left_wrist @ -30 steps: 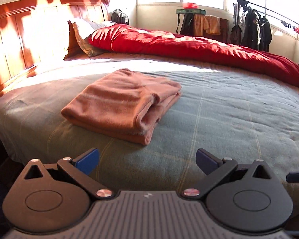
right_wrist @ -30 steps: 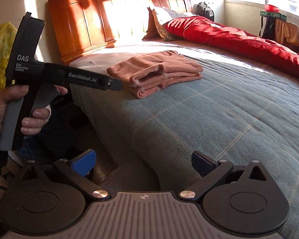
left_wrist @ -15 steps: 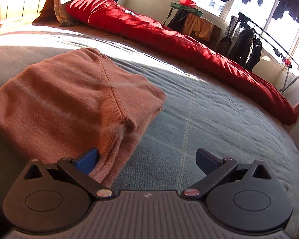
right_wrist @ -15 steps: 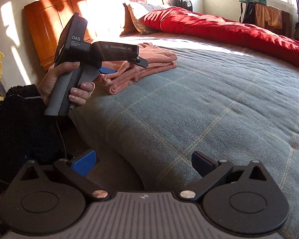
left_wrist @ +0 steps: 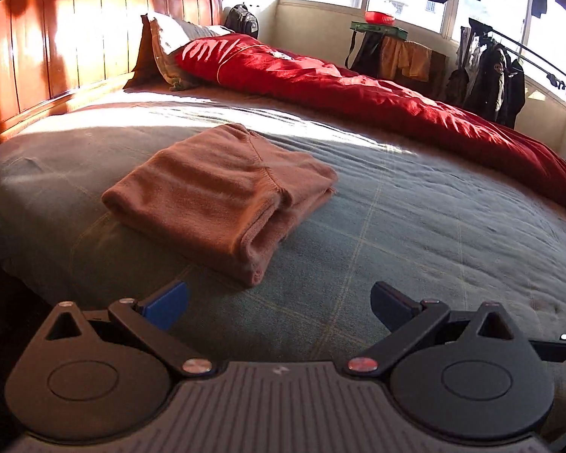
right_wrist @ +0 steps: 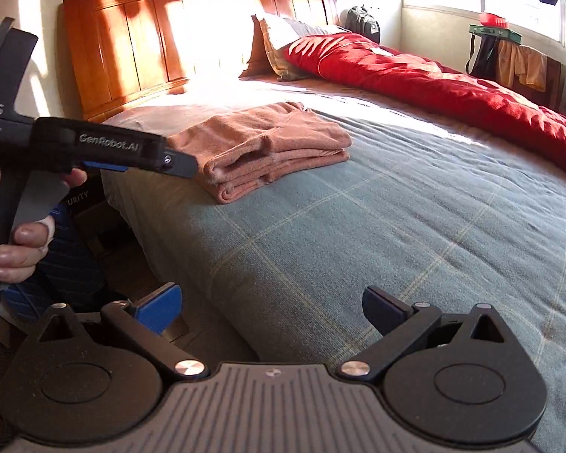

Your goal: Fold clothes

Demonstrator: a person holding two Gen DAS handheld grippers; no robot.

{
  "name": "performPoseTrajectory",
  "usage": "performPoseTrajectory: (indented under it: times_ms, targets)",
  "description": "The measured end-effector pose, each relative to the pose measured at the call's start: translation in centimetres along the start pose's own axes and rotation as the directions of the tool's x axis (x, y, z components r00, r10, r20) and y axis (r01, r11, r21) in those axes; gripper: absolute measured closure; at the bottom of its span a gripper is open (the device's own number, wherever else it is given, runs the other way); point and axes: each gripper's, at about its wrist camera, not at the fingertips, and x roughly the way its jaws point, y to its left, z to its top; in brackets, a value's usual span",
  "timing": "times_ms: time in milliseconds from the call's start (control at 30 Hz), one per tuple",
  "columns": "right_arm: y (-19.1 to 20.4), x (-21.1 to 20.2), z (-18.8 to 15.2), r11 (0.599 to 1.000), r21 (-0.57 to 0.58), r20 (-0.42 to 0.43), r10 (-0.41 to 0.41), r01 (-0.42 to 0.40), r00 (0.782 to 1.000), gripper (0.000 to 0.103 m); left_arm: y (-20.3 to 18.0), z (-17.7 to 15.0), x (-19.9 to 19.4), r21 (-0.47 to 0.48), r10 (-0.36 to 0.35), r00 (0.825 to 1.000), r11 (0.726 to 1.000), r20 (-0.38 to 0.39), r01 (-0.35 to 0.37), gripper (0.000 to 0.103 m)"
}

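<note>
Across the middle of my left wrist view, the folded orange garment [left_wrist: 222, 192] lies flat on the grey-green bedspread [left_wrist: 415, 234], left of centre, its open folded ends turned toward the lower right. My left tool [left_wrist: 279, 304] hangs at the bottom of the frame, released, blue pads [left_wrist: 164, 304] spread wide and apart from the cloth. From the right wrist view I see the right tool [right_wrist: 269, 309] likewise released over the bed's near edge, with the garment in the upper middle. At the left edge a hand [right_wrist: 17, 253] grips the left tool's handle, its tip just short of the garment. A red duvet [left_wrist: 358, 90] runs along the upper right, below the wooden headboard [left_wrist: 56, 34] at upper left
</note>
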Motion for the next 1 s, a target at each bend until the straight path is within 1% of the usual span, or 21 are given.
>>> performPoseTrajectory:
  times_ms: [67,167,300,367,500,567,700,1000]
  targets:
    - [0.3,0.0,1.0,1.0,-0.007,0.01,-0.027,0.027,1.0,0.0,0.3,-0.3,-1.3,-0.015,0.031,0.999,0.999,-0.024,-0.031,0.001]
    - [0.8,-0.4,2.2,0.998,0.008,0.044,-0.061,0.061,0.997,0.0,0.8,-1.1,-3.4,-0.039,0.054,0.998,0.998,-0.025,-0.055,0.001]
    - [1.6,-1.0,2.6,0.995,0.043,0.08,-0.095,0.092,0.992,0.0,0.8,-2.0,-5.0,-0.01,0.114,0.993,0.993,-0.04,-0.115,0.001]
    - [2.2,-1.1,2.4,0.995,0.039,0.074,-0.097,0.095,0.992,0.0,0.8,-2.4,-5.3,0.007,0.136,0.99,0.991,-0.049,-0.136,0.001]
    - [3.3,-1.5,2.1,0.994,0.013,0.065,-0.106,0.105,0.992,0.0,0.9,-3.0,-5.6,0.008,0.129,0.989,0.992,-0.067,-0.128,0.001]
    - [3.9,-2.0,2.0,0.994,0.004,0.075,-0.107,0.107,0.991,0.0,0.9,-3.2,-5.7,0.004,0.117,0.991,0.993,-0.072,-0.117,0.001]
    - [4.2,-2.7,2.0,0.995,0.008,0.086,-0.103,0.103,0.991,0.0,0.7,-3.7,-6.2,0.018,0.128,0.989,0.992,-0.074,-0.127,0.001]
    - [4.1,-3.0,1.8,0.995,0.028,0.076,-0.099,0.097,0.992,0.0,0.5,-4.2,-6.6,0.038,0.131,0.988,0.991,-0.084,-0.128,0.001]
